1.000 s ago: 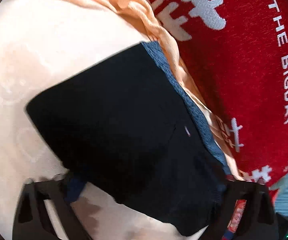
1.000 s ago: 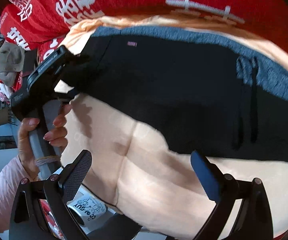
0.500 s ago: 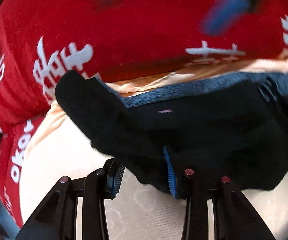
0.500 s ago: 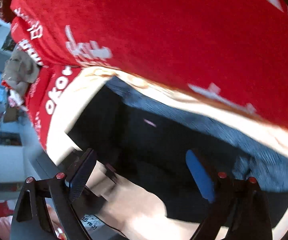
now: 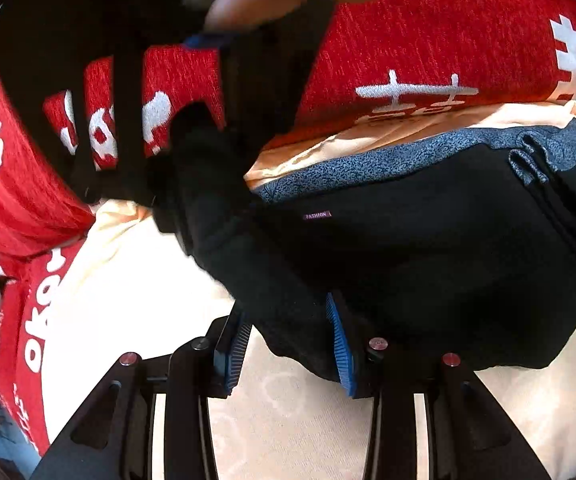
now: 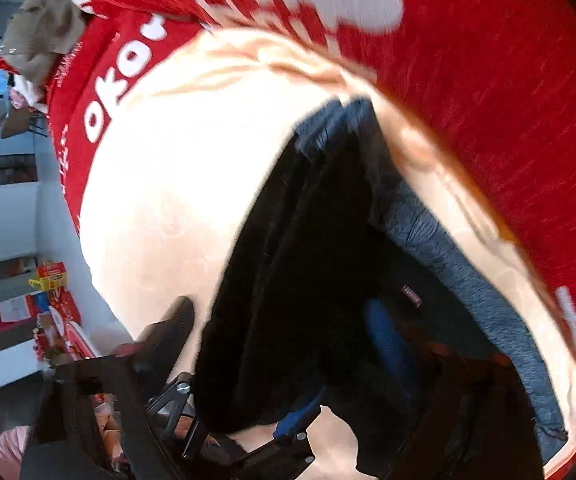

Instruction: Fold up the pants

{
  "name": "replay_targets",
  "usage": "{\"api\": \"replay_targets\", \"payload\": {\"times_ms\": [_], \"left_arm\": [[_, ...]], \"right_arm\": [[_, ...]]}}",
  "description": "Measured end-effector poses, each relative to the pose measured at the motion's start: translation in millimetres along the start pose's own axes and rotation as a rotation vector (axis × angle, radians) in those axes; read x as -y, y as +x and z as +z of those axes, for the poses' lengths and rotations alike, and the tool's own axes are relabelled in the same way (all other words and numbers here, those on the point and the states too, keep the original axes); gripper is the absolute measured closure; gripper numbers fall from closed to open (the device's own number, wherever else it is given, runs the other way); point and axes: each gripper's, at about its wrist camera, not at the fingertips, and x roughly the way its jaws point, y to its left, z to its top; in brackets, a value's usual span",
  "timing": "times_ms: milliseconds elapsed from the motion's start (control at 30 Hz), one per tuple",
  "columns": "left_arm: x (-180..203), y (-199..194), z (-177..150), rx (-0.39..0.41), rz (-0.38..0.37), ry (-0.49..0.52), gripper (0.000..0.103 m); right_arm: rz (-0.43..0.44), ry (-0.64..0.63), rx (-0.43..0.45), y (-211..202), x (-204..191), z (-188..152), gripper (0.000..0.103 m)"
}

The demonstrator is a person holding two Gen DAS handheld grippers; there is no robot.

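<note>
The black pants (image 5: 427, 256), with a grey-blue waistband (image 5: 407, 156) and a small purple label, lie partly folded on a peach cloth (image 5: 136, 280). My left gripper (image 5: 288, 340) is closed on a folded flap of the pants near their left edge. In the left wrist view my right gripper's black frame (image 5: 136, 120) reaches down onto the far left corner of the pants. In the right wrist view the pants (image 6: 307, 260) run between my right gripper's (image 6: 284, 332) wide-apart fingers; the picture is blurred.
A red blanket with white lettering (image 5: 447, 48) lies behind and left of the peach cloth. A beige cap (image 6: 40, 32) sits at the far left. A white floor and red boxes (image 6: 56, 304) show beyond the cloth's edge.
My left gripper has turned from the side of the pants, closed on a flap and lifted it. My right gripper has swung across to the pants' far left corner.
</note>
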Motion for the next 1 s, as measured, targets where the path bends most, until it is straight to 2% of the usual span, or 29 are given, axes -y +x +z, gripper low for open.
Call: {"api": "replay_targets", "payload": {"times_ms": [167, 333, 533, 667, 800, 900, 1000], "left_arm": [[10, -28, 19, 0.047, -0.047, 0.005, 0.064], [32, -75, 43, 0.113, -0.099, -0.006, 0.064], [93, -127, 77, 0.166, -0.184, 0.037, 0.064], [160, -147, 94, 0.172, -0.245, 0.119, 0.064], [235, -145, 98, 0.142, -0.297, 0.226, 0.064], [279, -128, 93, 0.105, -0.314, 0.285, 0.064], [312, -101, 89, 0.042, -0.317, 0.328, 0.064]], "right_arm": [[0.089, 0.045, 0.118, -31, 18, -26, 0.086], [0.218, 0.064, 0.270, -86, 41, -80, 0.086], [0.309, 0.121, 0.460, -153, 93, -167, 0.086], [0.332, 0.194, 0.557, -183, 145, -241, 0.086], [0.354, 0.287, 0.618, -190, 203, -309, 0.086], [0.380, 0.393, 0.644, -173, 251, -353, 0.086], [0.388, 0.491, 0.643, -143, 296, -381, 0.086]]}}
